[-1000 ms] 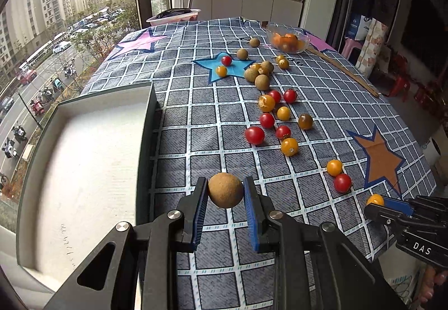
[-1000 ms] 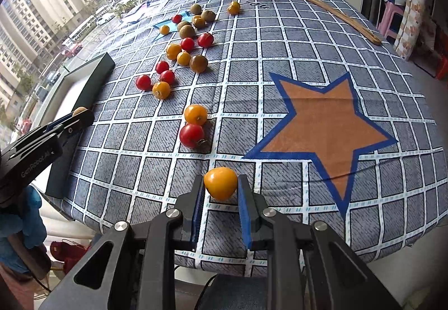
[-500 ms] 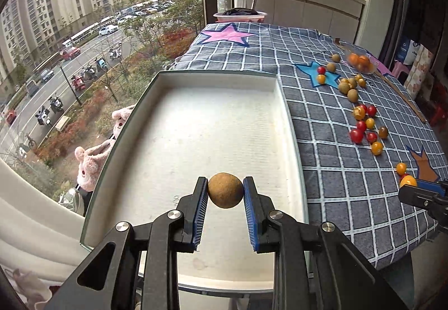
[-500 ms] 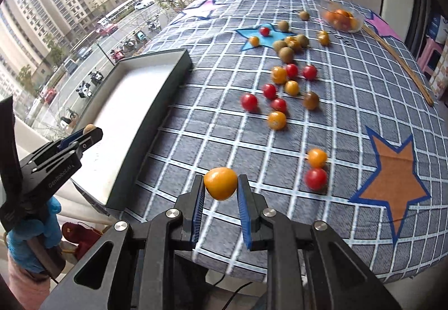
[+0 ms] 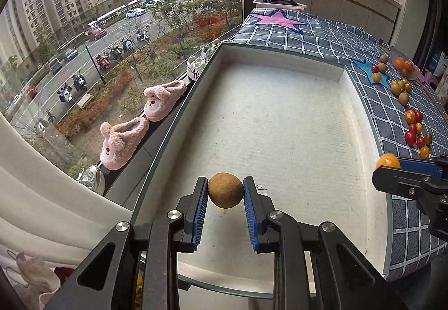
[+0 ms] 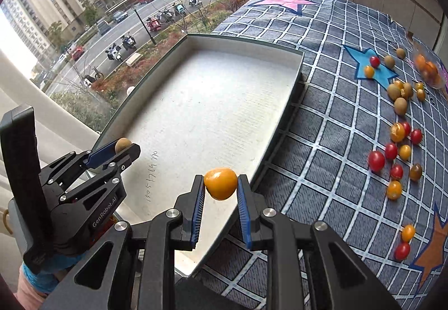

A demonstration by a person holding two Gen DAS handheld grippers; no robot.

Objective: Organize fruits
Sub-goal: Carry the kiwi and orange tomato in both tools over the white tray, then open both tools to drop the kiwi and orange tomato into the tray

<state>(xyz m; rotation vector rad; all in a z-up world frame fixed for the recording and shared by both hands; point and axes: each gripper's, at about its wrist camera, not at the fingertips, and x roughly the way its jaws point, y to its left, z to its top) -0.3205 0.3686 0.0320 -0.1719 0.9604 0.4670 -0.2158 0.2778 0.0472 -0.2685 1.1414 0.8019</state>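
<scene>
My left gripper (image 5: 225, 195) is shut on a brown round fruit (image 5: 225, 193) and holds it above the near end of the white tray (image 5: 280, 125). It also shows in the right wrist view (image 6: 123, 145). My right gripper (image 6: 219, 185) is shut on a yellow tomato (image 6: 220, 183) over the tray's (image 6: 201, 97) near right rim; it shows in the left wrist view (image 5: 387, 163). The tray holds no fruit. Several red, yellow and brown fruits (image 6: 397, 147) lie scattered on the checked cloth (image 6: 330, 102).
A clear bowl of orange fruit (image 6: 427, 69) stands at the far right. A window with pink slippers (image 5: 162, 98) on its sill runs along the tray's left side. A pink basin (image 5: 280, 3) sits at the table's far end.
Both grippers have moved left from over the cloth to the tray, each still holding its fruit. The left one now hangs over the tray's near end, the right one at its right rim.
</scene>
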